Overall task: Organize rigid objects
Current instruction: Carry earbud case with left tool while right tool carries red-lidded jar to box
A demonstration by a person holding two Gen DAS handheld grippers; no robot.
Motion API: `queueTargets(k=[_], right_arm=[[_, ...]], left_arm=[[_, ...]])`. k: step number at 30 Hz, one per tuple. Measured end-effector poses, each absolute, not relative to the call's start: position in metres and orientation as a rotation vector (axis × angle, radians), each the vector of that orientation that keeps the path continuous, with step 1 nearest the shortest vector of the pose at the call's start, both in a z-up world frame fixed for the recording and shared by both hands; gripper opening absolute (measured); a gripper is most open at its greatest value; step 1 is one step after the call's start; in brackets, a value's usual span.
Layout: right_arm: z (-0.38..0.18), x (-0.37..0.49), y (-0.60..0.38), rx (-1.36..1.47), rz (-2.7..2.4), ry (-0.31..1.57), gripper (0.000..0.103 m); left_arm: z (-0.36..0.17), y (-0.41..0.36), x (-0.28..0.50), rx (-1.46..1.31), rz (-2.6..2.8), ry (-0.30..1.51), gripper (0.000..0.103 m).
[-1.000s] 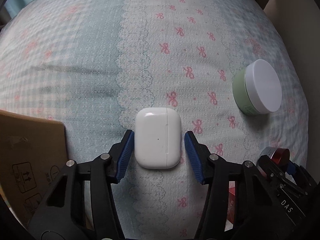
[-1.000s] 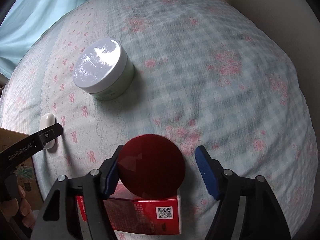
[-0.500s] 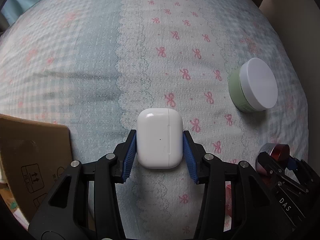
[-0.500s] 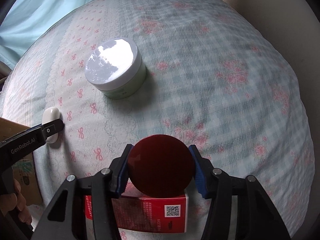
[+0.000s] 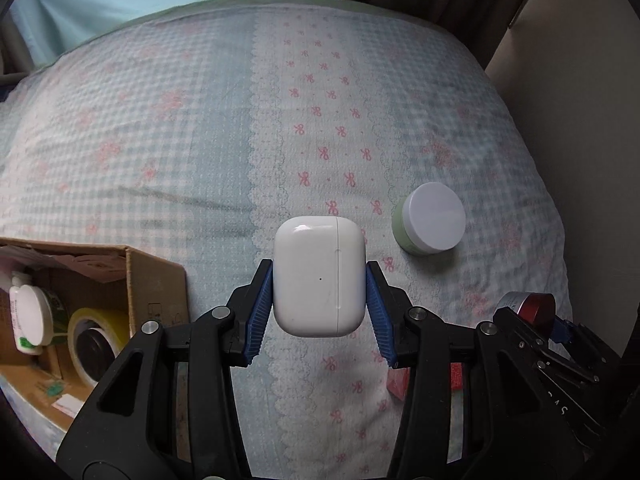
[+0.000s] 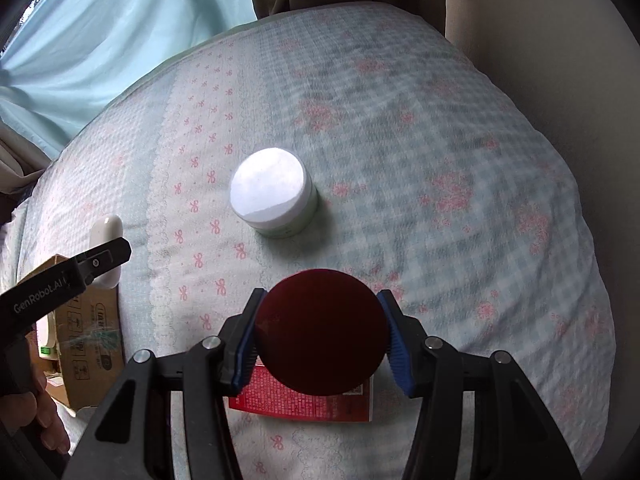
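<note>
My left gripper (image 5: 320, 304) is shut on a white earbud case (image 5: 319, 276) and holds it above the bedcover; the case also shows in the right wrist view (image 6: 106, 232). My right gripper (image 6: 322, 338) is shut on a dark red round-lidded jar (image 6: 322, 332), lifted above a red box (image 6: 300, 400); the jar also shows in the left wrist view (image 5: 534, 310). A green jar with a white lid (image 5: 430, 220) stands on the bedcover, also in the right wrist view (image 6: 274, 198).
An open cardboard box (image 5: 156, 284) sits at the bed's left edge, holding a yellow tape roll (image 5: 96, 344) and a white bottle (image 5: 30, 316). The checked bedcover (image 5: 180, 140) stretches ahead. Curtains and a beige wall (image 6: 540, 40) stand beyond.
Both grippers closed on their objects and lifted them: the left raised the earbud case, the right raised the red jar off the red box. The cardboard box's inside came into view.
</note>
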State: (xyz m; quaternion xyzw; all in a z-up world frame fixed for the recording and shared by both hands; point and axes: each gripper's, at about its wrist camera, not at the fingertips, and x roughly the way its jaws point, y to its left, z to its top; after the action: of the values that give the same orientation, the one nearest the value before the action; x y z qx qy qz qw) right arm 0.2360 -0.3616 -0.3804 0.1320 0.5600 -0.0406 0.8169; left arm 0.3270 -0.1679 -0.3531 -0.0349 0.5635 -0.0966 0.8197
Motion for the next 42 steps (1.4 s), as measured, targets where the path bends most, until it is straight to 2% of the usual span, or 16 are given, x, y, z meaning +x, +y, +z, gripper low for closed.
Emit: queueTargets(k=[11,19,29,36,42], right_arm=[[-0.267,0.217,-0.333,0.219,0.076,1.121,0.050],[-0.216,0.209,-0.283,0.211,0.183,1.093,0.050],[-0.183,0.199,-0.180,0.250,0.193,1.089,0.050],[-0.197,0.208,-0.107,0.310,0.149,1.146,0.050],[-0.227,0.222,-0.058,0.317,0.126,1.207,0.050]], left_arm=[[-0.212,-0.132,0.276,-0.139,-0.185,1.078,0.041],[-0.156,-0.058,0.236,-0.157,-0.129,1.002,0.041],[-0.150,0.068,0.200,-0.122,-0.150,1.010,0.041],[-0.188,0.151,0.199,-0.102,-0.189,1.097,0.041],[-0.231,0.190,0.215,-0.070,-0.222,1.168,0.041]])
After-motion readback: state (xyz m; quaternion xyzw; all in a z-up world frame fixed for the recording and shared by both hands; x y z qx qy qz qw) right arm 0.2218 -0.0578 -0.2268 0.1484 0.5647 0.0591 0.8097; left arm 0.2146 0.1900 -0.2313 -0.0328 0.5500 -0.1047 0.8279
